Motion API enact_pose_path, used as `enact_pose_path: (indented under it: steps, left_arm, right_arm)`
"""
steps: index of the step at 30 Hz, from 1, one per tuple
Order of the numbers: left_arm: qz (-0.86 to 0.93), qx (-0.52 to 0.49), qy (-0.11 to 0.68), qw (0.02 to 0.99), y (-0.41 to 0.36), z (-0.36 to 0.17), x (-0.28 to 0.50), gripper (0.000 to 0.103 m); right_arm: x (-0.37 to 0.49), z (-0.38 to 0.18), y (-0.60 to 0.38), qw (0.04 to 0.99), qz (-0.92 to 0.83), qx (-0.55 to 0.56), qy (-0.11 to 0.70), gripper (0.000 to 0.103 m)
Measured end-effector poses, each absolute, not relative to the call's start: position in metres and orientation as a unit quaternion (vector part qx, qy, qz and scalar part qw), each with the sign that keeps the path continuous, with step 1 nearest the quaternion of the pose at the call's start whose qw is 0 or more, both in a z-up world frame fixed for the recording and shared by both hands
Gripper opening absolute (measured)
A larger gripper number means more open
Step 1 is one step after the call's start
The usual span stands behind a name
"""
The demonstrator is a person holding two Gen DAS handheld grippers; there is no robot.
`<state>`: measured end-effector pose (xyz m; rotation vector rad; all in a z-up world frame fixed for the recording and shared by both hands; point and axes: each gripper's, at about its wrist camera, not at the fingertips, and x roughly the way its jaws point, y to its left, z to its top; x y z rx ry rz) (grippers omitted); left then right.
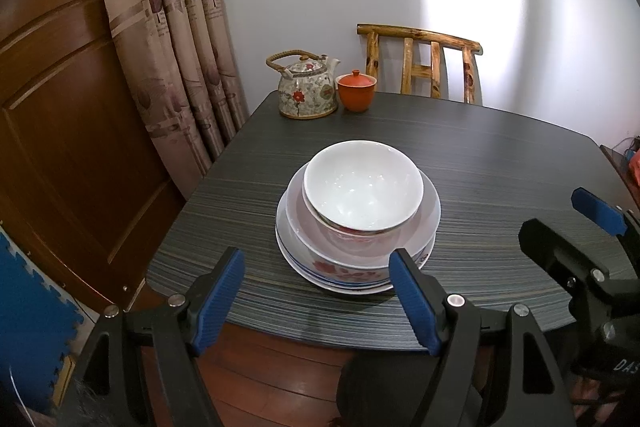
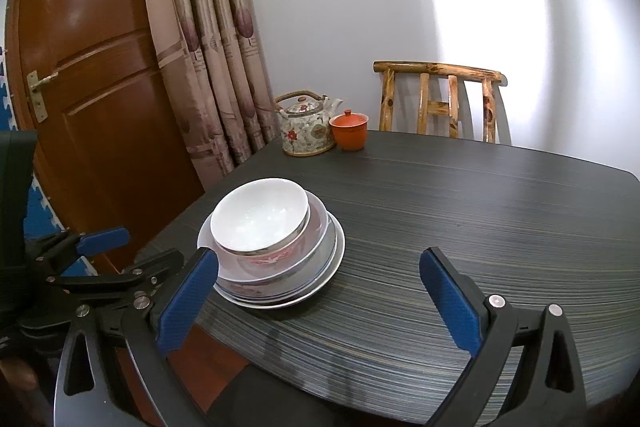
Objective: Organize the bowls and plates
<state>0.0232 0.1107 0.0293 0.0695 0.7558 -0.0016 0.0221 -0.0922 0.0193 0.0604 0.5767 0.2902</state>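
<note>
Left gripper (image 1: 318,297): jaws wide, empty, before the stack
Right gripper (image 2: 320,301): wide, empty
Bowl (image 1: 362,187): tops nested bowls on plate (image 1: 288,251)
Table (image 1: 500,163): dark

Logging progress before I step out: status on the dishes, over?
Left hand-held gripper open, empty. Right hand-held gripper open, empty. Bowls nested on plate, top bowl tilted. Nothing blocking.
</note>
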Motion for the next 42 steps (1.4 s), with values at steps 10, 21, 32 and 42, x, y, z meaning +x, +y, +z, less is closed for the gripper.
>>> enact_pose_path:
  steps: [10,21,32,42]
  left_arm:
    - [0.0,0.035,0.373,0.927,0.111,0.0279,0.025,0.077]
    - [0.001,0.032,0.376,0.926,0.1118,0.0278,0.0269,0.077]
    - [0.003,0.032,0.379,0.925,0.1132,0.0264,0.0299,0.077]
    - [0.004,0.033,0.38,0.924,0.1127,0.0254,0.0299,0.077]
  right_arm:
    - [0.0229,0.0191,-0.0906,0.947,0.144,0.028,0.285,0.102]
    - [0.0234,0.019,-0.0909,0.947,0.145,0.028,0.286,0.102]
    - [0.0235,0.0177,-0.0892,0.946,0.147,0.028,0.289,0.102]
    - [0.0227,0.0169,-0.0891,0.946,0.147,0.027,0.288,0.102]
